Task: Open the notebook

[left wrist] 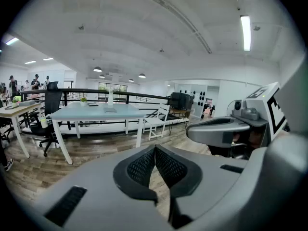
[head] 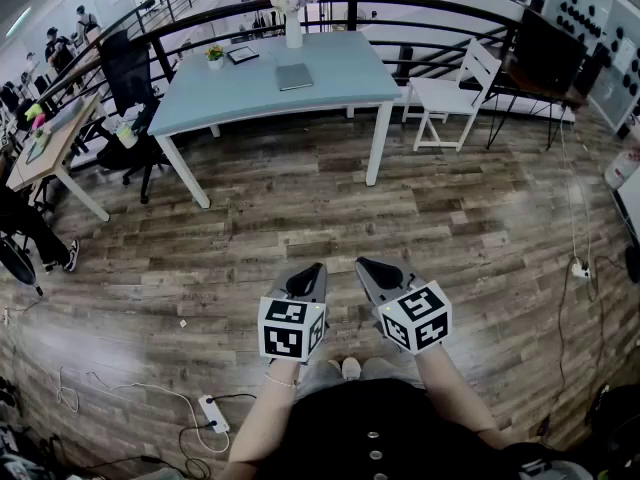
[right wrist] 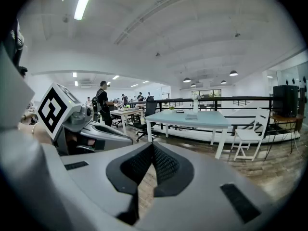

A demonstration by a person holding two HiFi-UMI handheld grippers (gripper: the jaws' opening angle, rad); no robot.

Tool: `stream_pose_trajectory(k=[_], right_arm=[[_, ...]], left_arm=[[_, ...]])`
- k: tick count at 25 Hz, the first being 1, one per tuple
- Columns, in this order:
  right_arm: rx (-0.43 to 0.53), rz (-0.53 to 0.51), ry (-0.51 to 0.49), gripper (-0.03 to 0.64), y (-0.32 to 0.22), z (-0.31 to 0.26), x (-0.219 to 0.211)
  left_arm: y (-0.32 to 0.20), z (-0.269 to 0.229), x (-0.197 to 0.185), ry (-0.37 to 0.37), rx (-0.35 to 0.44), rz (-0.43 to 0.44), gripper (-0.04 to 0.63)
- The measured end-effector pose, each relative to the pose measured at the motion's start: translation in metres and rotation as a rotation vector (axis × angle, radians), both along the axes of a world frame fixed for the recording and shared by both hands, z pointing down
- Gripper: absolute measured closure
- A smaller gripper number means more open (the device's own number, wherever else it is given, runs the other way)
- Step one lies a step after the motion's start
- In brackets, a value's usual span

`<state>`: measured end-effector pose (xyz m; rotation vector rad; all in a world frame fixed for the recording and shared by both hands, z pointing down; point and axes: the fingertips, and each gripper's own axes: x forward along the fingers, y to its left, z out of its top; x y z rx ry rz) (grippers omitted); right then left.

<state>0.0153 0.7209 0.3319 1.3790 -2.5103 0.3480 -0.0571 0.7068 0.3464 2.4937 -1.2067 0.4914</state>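
Note:
A closed grey notebook lies flat on the light blue table, far across the floor from me. It is small in the left gripper view and the right gripper view. My left gripper and right gripper hang side by side over the wooden floor, close to my body. Both point toward the table. The left gripper's jaws meet at the tips with nothing between them. So do the right gripper's jaws.
On the table stand a white vase, a dark tablet and a small plant. A white chair is at its right, a black office chair at its left. Cables and a power strip lie near my feet.

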Motion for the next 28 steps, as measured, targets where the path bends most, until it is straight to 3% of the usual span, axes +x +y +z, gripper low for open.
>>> stream_pose_trajectory(k=[17,23,28], right_arm=[[0.013,-0.019,0.0,0.614,0.001,0.002,-0.009],[-0.009,-0.04,-0.072,0.612,0.0,0.004,-0.01],[-0.031,-0.081,-0.082,0.612,-0.001,0.011,-0.002]], left_arm=[[0.002,0.006,0.0,-0.009,0.003,-0.006,0.575],[0.002,0.002,0.011,0.022,0.026,0.043,0.575],[0.0,0.004,0.022,-0.028,0.061,0.05,0.575]])
